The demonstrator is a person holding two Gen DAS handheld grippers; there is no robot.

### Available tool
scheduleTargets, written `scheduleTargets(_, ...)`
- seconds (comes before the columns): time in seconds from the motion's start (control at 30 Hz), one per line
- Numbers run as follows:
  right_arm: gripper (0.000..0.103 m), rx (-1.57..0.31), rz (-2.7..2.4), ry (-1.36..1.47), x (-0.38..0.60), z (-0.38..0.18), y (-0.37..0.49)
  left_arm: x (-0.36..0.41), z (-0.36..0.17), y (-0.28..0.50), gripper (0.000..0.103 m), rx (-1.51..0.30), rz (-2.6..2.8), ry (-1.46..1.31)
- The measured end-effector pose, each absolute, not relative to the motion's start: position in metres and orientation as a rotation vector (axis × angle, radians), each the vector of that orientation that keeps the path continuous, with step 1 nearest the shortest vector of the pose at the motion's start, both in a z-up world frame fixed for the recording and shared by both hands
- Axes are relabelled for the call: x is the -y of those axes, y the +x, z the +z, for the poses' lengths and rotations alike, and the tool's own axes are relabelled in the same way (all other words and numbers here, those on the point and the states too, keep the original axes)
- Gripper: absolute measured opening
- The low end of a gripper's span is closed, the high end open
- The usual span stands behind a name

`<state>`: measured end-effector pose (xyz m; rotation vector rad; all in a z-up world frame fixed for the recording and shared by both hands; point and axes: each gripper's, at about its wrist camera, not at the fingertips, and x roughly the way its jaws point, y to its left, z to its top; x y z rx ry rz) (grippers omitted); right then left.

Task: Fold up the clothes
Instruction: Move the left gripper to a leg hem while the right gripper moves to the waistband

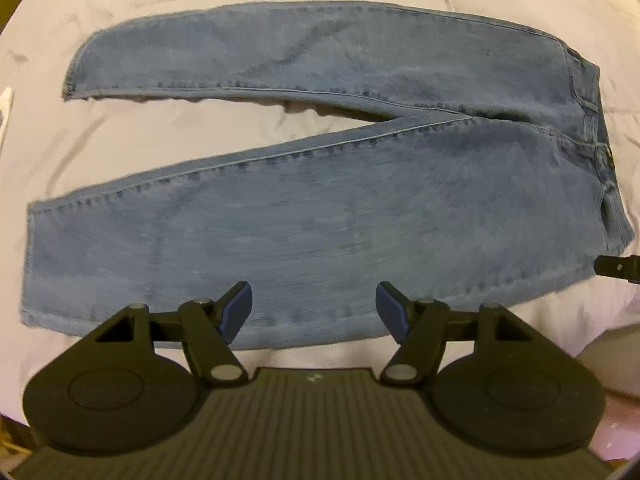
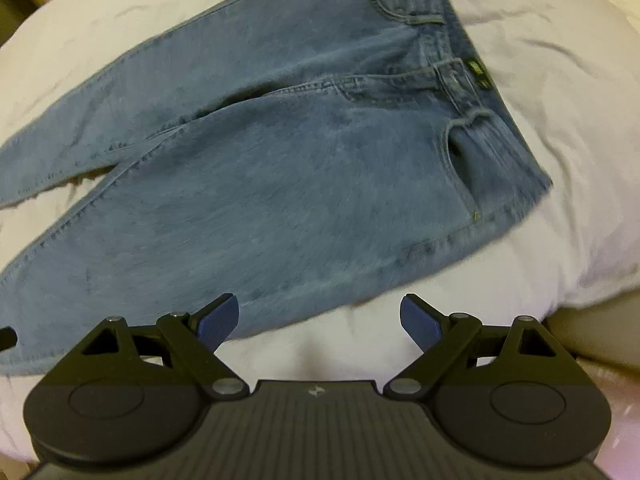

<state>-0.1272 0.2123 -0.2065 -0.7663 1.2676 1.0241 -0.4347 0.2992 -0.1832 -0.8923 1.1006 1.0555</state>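
Blue jeans [image 1: 320, 208] lie flat and full length across a white bed sheet [image 1: 160, 12], waistband [image 1: 592, 120] at the right of the left wrist view, both legs spread toward the left with a wedge of sheet between them. No fold shows in the cloth; as it lies, every fold remains to be made. Left gripper [image 1: 314, 314] hovers above the near leg's lower edge, fingers apart and empty; right gripper [image 2: 320, 322] hovers near the waist corner, fingers likewise apart. Motion blur obscures the waistband label; the sheet's far edges are cut off.
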Motion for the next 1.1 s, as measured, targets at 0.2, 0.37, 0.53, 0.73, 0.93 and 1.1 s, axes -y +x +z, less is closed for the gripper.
scheduleTargets(0.2,0.090,-1.221,1.149,-0.846,-0.247,-0.224,-0.067,-0.309,-0.199,-0.389,0.065,-1.090,1.078,-0.939)
scheduleTargets(0.37,0.088,-1.171,1.247,-0.913,-0.283,-0.237,-0.026,-0.319,-0.211,-0.353,0.065,-1.087,1.077,-0.938)
scheduleTargets(0.53,0.085,-1.140,1.325,-0.950,-0.316,-0.248,-0.008,-0.337,-0.224,-0.329,0.059,-1.091,1.077,-0.963)
scheduleTargets(0.73,0.078,-1.112,1.409,-0.981,-0.357,-0.261,-0.009,-0.373,-0.238,-0.323,0.059,-1.079,1.038,-0.953)
scheduleTargets(0.93,0.072,-1.045,1.543,-1.038,-0.403,-0.265,-0.019,-0.425,-0.252,-0.326,0.058,-1.077,0.887,-0.870)
scheduleTargets(1.1,0.069,-1.010,1.607,-1.054,-0.440,-0.269,-0.022,-0.469,-0.263,-0.323,0.057,-1.090,0.826,-0.790)
